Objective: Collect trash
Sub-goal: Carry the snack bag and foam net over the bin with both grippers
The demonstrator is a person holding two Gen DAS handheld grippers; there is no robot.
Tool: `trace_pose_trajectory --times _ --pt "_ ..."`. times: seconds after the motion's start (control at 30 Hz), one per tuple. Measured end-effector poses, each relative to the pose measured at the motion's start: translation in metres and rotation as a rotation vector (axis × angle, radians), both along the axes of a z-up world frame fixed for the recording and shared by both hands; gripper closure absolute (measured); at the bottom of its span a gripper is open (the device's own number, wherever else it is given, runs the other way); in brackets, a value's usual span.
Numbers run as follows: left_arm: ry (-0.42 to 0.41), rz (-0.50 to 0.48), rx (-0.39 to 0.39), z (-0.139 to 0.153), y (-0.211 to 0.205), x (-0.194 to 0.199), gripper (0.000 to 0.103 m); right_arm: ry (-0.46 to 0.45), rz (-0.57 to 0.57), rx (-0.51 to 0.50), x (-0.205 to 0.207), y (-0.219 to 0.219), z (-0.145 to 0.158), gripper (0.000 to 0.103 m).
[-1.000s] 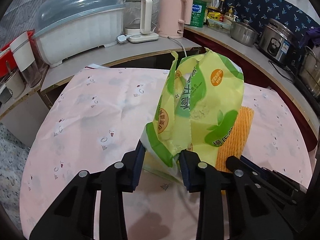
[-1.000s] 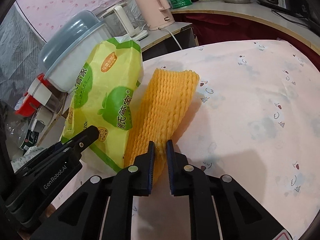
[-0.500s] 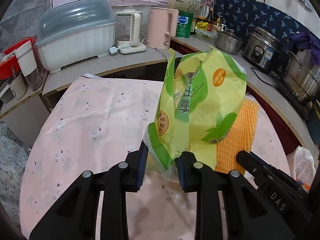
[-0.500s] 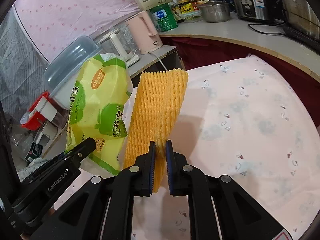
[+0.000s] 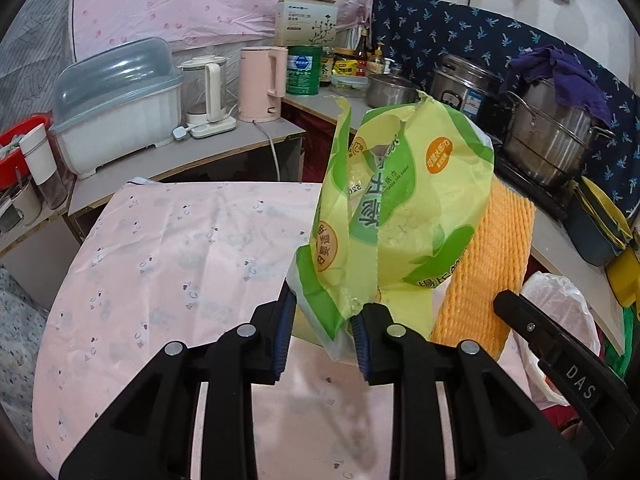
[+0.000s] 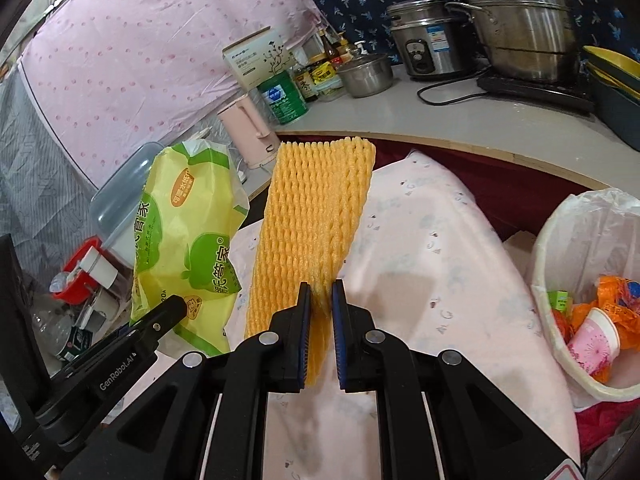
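Observation:
My left gripper (image 5: 323,322) is shut on the lower corner of an empty green and yellow plastic bag (image 5: 404,216), which stands up in the air above the pink tablecloth (image 5: 180,248). My right gripper (image 6: 320,312) is shut on the bottom of an orange foam net (image 6: 316,224), also held up off the table. In the right wrist view the plastic bag (image 6: 184,232) hangs just left of the net, with the left gripper's arm below it. A bin lined with a white bag (image 6: 560,240) sits at the right, holding a pink paper cup (image 6: 592,340) and orange wrappers.
Counters ring the table. They carry a covered dish rack (image 5: 116,104), a glass kettle (image 5: 206,96), a pink kettle (image 5: 262,84), a green tin (image 5: 304,70), a rice cooker (image 6: 424,44) and a large steel pot (image 6: 520,20). A red basket (image 5: 16,152) sits far left.
Both grippers rose and swung right with the bag and net. The table has dropped away below and the lined bin has come into the right wrist view.

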State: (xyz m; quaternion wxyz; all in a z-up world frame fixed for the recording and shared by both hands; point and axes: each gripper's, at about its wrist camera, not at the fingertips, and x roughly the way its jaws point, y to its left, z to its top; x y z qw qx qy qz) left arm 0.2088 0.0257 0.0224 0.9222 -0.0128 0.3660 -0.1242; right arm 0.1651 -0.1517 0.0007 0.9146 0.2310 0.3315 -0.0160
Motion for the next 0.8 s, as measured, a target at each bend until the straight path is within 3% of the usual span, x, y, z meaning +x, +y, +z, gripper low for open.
trace_pose_trajectory --times 0.33,0.8 --pt "-0.027 -0.122 0.026 0.015 -0.079 -0.050 0.077 -0.044 -0.118 0.014 -0.065 -0.069 0.015 0.093" --pt "-0.033 -0.274 0.062 0.014 -0.164 -0.096 0.077 -0.063 -0.279 0.033 -0.136 -0.148 0.011 0.093"
